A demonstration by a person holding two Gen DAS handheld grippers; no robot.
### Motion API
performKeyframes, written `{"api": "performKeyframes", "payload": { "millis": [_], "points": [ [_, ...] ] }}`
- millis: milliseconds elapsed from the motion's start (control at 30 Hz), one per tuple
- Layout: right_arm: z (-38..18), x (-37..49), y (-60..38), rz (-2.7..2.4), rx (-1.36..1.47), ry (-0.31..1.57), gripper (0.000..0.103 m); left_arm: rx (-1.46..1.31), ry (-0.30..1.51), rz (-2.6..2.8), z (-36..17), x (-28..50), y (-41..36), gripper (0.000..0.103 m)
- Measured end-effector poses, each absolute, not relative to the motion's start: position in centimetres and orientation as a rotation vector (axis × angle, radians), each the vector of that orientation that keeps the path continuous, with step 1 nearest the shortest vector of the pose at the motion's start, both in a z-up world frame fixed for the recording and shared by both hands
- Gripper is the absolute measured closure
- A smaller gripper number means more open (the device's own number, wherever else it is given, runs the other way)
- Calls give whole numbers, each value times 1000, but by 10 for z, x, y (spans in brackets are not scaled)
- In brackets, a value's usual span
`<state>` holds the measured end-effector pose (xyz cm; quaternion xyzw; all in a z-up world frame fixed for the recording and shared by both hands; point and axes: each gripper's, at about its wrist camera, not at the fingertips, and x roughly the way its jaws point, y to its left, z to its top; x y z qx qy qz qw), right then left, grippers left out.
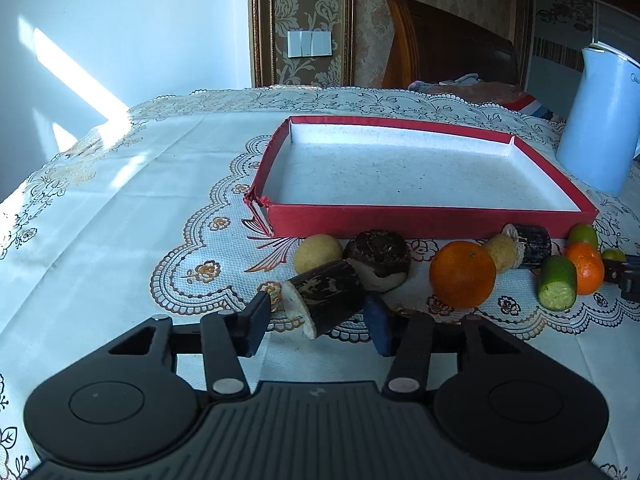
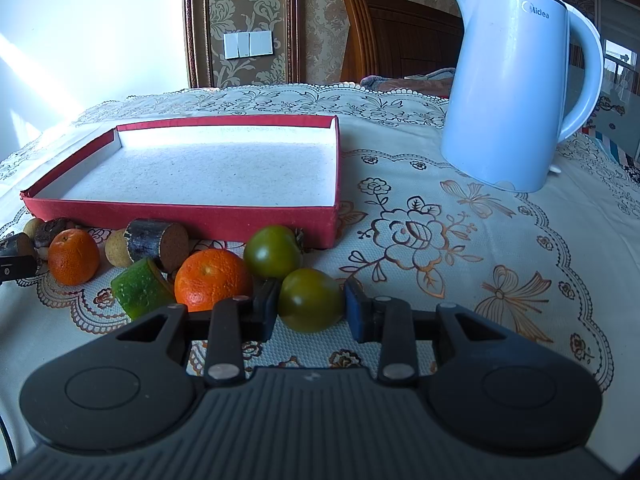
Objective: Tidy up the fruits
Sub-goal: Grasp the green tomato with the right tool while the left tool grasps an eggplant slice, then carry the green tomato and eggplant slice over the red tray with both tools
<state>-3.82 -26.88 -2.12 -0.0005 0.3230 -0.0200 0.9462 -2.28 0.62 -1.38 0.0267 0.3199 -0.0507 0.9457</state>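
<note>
While our two claws rest low over a lace-patterned tabletop [image 2: 460,240], a shallow red tray [image 1: 420,218] with a white floor sits at twelve o'clock from both, holding nothing.

In the left wrist view, our left claw [image 1: 318,322] has a dark-skinned cane piece [image 1: 324,294] lying tilted between its fingers. The right pad touches the piece; at the left pad we cannot tell whether there is contact, so we cannot say the grip is closed. Just beyond it, at twelve o'clock, lie a yellow ball fruit [image 1: 318,254] and a dark round chunk [image 1: 378,256], both near the tray's front wall. At two o'clock sit an orange [image 1: 462,274], a second cane piece [image 1: 530,244] and a cut green piece [image 1: 558,284].

In the right wrist view, our right claw [image 2: 310,312] is clenched on a green tomato [image 2: 310,300], both pads pressing its sides. A second green tomato [image 2: 272,252] lies just behind at eleven o'clock, touching another orange [image 2: 212,280]. A pale blue kettle [image 2: 512,84] stands upright at one o'clock, well apart from the fruit.
</note>
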Motion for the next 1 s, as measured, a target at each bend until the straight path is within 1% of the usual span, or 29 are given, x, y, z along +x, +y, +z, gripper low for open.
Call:
{"api": "performKeyframes", "payload": {
  "millis": [67,600,800,1000],
  "points": [
    [-21,-38,-269,-41,-2,657,70,63,641,-109,-14,-24,5,60],
    [-17,-45,-273,-64,26,619,71,64,590,-156,-8,-37,13,60],
    [-6,-51,-269,-78,4,559,71,62,588,-200,8,-40,9,60],
    [16,-40,-258,-55,5,537,71,46,584,-258,28,-22,-5,60]
  ]
}}
